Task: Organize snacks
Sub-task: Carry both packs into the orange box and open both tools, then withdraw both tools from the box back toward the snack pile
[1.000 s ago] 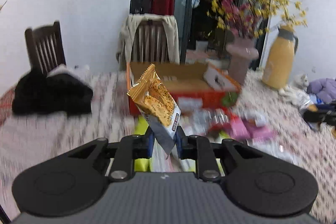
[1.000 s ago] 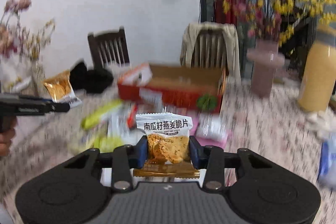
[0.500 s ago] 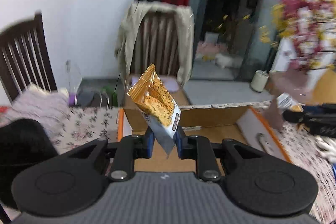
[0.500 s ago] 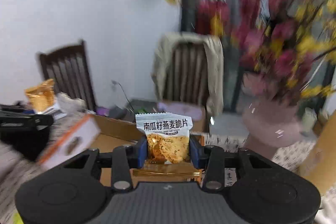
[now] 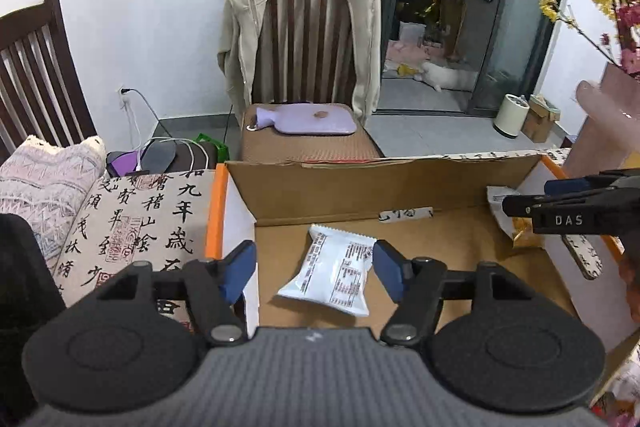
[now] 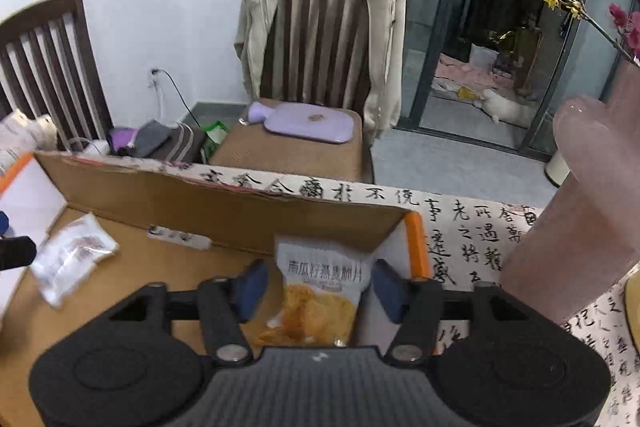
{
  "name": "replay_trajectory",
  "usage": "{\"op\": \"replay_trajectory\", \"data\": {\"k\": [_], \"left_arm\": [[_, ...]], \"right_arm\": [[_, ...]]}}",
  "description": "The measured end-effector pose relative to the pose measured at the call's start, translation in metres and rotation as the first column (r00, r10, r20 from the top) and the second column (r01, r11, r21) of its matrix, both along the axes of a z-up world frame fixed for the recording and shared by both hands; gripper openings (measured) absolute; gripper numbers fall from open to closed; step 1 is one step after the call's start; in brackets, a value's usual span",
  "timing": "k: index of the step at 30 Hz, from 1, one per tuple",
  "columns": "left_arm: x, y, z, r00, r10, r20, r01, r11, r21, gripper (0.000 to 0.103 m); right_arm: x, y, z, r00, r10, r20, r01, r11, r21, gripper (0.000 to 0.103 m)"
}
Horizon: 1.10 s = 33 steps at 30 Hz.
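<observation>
Both grippers sit over the cardboard box (image 5: 360, 187) w/ orange rim, on a tablecloth (image 5: 152, 219) printed w/ black calligraphy + red seal stamps; chars too stylised to read reliably. Left gripper (image 5: 314, 269): jaws spread wide, nothing between the pads; a white snack packet (image 5: 330, 277) lies flat on the box floor below the gap, back side up w/ a printed info panel, text too small to read. Right gripper (image 6: 318, 287): jaws also wide apart, not touching the yellow snack packet (image 6: 320, 295) that stands tilted in the box's right far corner, against the walls. Its white top band has a row of Chinese chars, blurred here, can't read for sure; lower part shows yellow-orange biscuit pic, bottom edge cut off behind the gripper body. In the left view the right gripper's side reads "DAS" (image 5: 568, 219), and it hides most of that packet. A small white sticker (image 5: 406, 214) at the foot of the box's back wall has marks, illegible. Beyond: chair (image 5: 308, 39) w/ beige jacket (image 5: 240, 27) draped over, lilac hot-water bottle (image 5: 306, 121) on the seat. Pink vase (image 6: 580, 207) at right, cropped + blurry.
</observation>
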<state>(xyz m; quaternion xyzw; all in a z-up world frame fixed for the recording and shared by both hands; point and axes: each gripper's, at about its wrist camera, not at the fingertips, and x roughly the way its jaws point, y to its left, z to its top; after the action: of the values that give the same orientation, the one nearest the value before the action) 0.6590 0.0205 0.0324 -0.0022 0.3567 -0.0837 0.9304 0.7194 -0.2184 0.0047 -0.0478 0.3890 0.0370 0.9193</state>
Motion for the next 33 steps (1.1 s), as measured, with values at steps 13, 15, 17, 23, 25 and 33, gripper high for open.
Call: {"op": "replay_trajectory", "data": {"k": [13,15,17,23,25,33], "left_arm": [[-0.088,0.022,0.082,0.994,0.005,0.112,-0.003,1.000,-0.019,0.078],[-0.116,0.024,0.090,0.990,0.019,0.137,-0.018,1.000,-0.008,0.080],[-0.144,0.028,0.096,0.985,0.040,0.170,-0.039,0.999,-0.010,0.087],[-0.244,0.029,0.106,0.960,0.041,0.278,-0.042,0.999,-0.001,0.097],[-0.280,0.023,0.107,0.941,0.036,0.336,-0.047,0.999,0.024,0.102],[-0.394,-0.004,0.080,0.922,0.008,0.388,-0.018,1.000,0.022,0.103]], "right_arm": [[-0.103,-0.019,0.094,0.983,0.025,0.182,-0.010,0.996,-0.084,0.089],[-0.127,-0.022,0.099,0.980,0.031,0.197,-0.014,0.996,-0.088,0.091],[-0.155,-0.024,0.101,0.977,0.043,0.207,-0.026,0.996,-0.084,0.092],[-0.249,-0.028,0.110,0.962,0.102,0.254,-0.092,0.994,-0.051,0.096],[-0.281,-0.030,0.112,0.953,0.114,0.282,-0.105,0.993,-0.049,0.097],[-0.409,-0.046,0.095,0.930,0.124,0.345,-0.155,0.986,0.064,0.101]]}}
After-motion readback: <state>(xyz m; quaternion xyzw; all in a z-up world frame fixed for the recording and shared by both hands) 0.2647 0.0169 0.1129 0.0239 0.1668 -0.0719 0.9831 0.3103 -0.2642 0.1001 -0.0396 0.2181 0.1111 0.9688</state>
